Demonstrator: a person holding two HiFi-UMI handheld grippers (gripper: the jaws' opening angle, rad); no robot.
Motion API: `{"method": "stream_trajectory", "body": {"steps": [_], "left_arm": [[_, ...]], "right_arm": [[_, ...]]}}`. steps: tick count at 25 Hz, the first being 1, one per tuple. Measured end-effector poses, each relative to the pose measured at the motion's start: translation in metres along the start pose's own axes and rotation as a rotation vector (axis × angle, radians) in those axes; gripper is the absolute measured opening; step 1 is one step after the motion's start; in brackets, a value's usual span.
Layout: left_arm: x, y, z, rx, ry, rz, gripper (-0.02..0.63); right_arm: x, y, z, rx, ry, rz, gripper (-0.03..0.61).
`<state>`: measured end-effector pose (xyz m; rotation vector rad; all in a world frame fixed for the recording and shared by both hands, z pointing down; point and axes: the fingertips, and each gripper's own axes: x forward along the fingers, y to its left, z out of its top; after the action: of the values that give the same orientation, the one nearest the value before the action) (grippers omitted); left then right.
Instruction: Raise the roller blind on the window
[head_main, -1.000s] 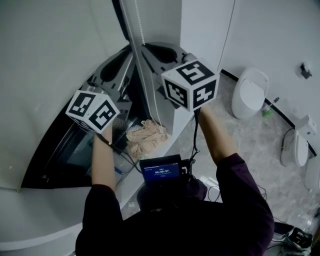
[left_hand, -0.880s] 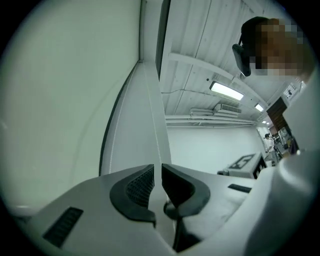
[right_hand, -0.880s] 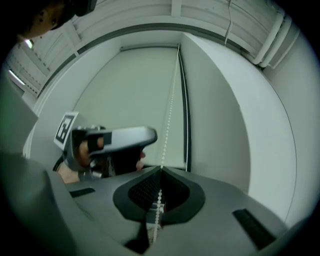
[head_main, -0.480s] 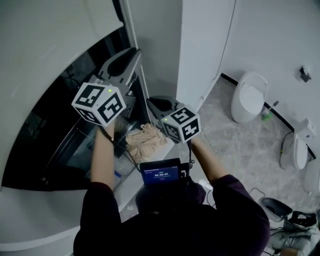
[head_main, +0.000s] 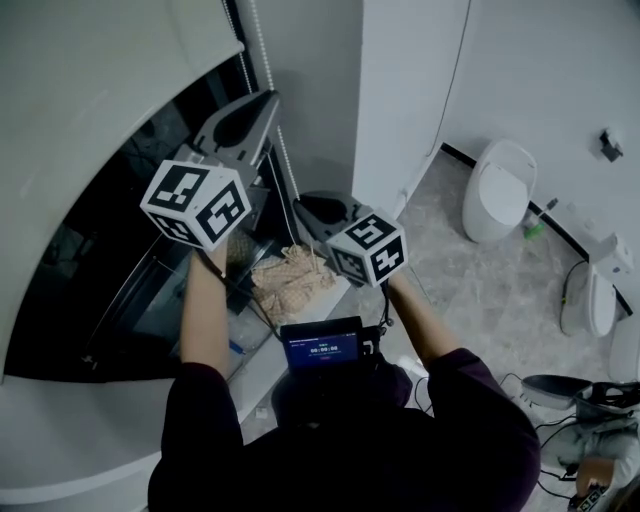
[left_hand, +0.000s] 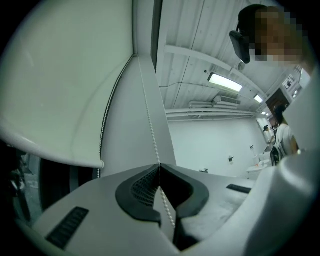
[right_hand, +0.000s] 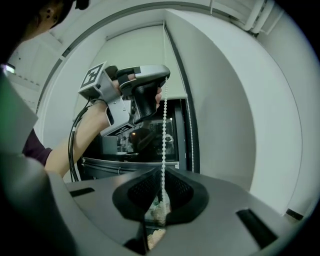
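The pale roller blind (head_main: 100, 80) hangs over the upper part of the dark window (head_main: 110, 290); its bottom bar (left_hand: 55, 152) shows in the left gripper view. A white bead chain (head_main: 272, 90) runs down beside the window frame. My left gripper (head_main: 266, 102) is the upper one and is shut on the chain (left_hand: 150, 125), which passes between its pads. Below it, my right gripper (head_main: 303, 207) is shut on the same chain (right_hand: 164, 130). In the right gripper view the left gripper (right_hand: 150, 92) sits higher up the chain, which stretches straight between the two.
A crumpled beige cloth (head_main: 290, 275) lies on the sill under the grippers. A white wall column (head_main: 400, 100) stands just right of the chain. White toilets (head_main: 498, 190) stand on the floor at the right. A small screen (head_main: 322, 347) hangs at the person's chest.
The right gripper has come down with the chain from above the left gripper to below it. The blind's bottom edge stands higher and more dark glass shows.
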<state>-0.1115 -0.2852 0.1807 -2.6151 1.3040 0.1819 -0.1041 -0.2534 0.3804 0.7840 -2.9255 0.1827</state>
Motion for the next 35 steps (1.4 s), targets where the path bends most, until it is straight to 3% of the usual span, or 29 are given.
{"method": "stream_trajectory", "body": {"steps": [4, 8, 15, 18, 23, 35], "left_arm": [[-0.009, 0.006, -0.001, 0.018, -0.002, 0.016, 0.014], [-0.008, 0.005, -0.021, 0.011, 0.038, 0.008, 0.012], [-0.016, -0.027, -0.107, -0.145, 0.135, -0.041, 0.012], [-0.023, -0.036, -0.122, -0.168, 0.153, -0.042, 0.012], [-0.03, -0.033, -0.12, -0.149, 0.162, -0.02, 0.012], [-0.037, -0.029, -0.12, -0.175, 0.15, -0.014, 0.012]], "right_arm": [[-0.012, -0.006, 0.014, 0.031, -0.054, 0.001, 0.025], [-0.03, -0.025, 0.08, 0.009, -0.186, -0.048, 0.025], [-0.029, -0.03, 0.193, -0.094, -0.307, -0.047, 0.025], [-0.025, -0.021, 0.223, -0.138, -0.32, -0.03, 0.025], [-0.016, -0.007, 0.235, -0.174, -0.306, 0.006, 0.025], [-0.02, 0.001, 0.24, -0.146, -0.314, 0.078, 0.063]]}}
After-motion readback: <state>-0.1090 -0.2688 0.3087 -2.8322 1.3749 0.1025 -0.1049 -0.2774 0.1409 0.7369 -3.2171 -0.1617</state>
